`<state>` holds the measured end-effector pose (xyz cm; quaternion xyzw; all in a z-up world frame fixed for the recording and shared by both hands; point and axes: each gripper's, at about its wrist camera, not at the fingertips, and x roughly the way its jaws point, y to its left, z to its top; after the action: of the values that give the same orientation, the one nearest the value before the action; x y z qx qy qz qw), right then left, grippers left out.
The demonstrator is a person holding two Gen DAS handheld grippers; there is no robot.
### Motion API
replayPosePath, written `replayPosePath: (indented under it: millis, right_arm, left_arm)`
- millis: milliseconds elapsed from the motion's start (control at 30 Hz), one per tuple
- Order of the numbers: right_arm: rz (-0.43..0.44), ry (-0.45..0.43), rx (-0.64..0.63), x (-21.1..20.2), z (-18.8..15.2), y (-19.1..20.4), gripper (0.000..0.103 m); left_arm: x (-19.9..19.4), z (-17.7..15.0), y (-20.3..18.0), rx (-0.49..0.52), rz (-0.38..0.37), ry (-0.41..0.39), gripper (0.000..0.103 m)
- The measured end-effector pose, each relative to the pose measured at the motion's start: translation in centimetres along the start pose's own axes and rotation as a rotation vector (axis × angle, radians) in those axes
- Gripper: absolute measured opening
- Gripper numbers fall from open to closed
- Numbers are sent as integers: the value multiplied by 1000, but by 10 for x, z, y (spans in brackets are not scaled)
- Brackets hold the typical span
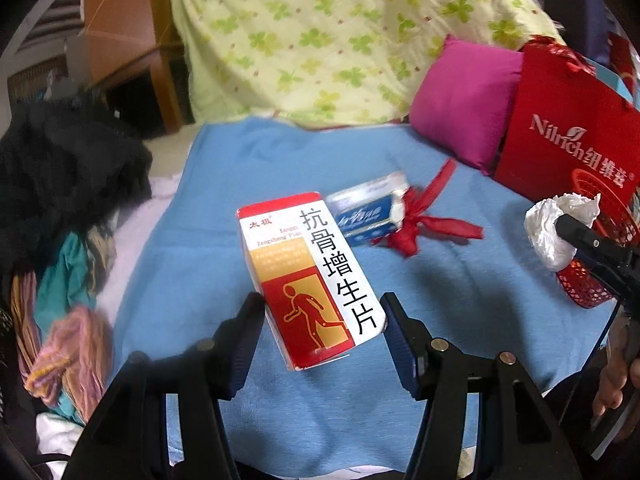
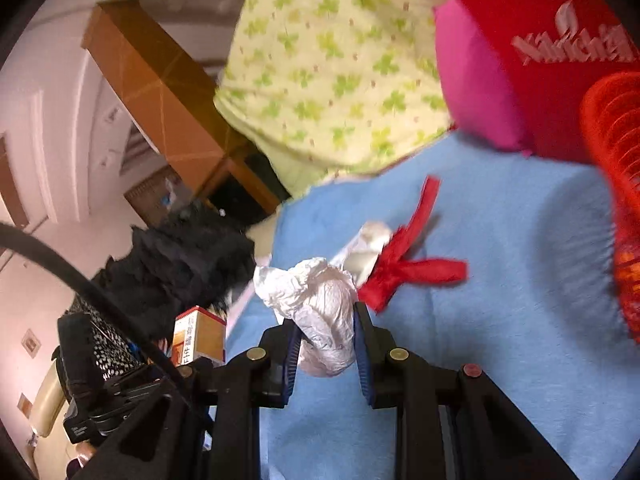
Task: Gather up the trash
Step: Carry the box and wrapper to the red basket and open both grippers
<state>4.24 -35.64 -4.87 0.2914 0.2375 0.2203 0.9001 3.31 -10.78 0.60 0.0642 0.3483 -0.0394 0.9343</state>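
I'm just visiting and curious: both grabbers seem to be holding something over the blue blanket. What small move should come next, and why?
Probably carry the right gripper across to the red mesh basket and drop the crumpled white tissue in. Its jaws are clamped on the tissue, and the basket sits close beside it. The left gripper holds the red and white medicine box, which could follow.

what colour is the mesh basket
Red; the mesh basket shows best in the left wrist view, at the right edge.
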Motion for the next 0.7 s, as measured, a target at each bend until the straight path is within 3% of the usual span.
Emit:
replayPosePath:
  millis: [267, 700]
  right_arm:
    - [33, -124, 3, -46, 5, -6, 27]
    - [47, -207, 19, -73, 13, -20, 27]
  left_arm:
    - [-32, 13, -34, 74, 3, -81, 61]
    - [-53, 27, -80, 158, 8, -151, 61]
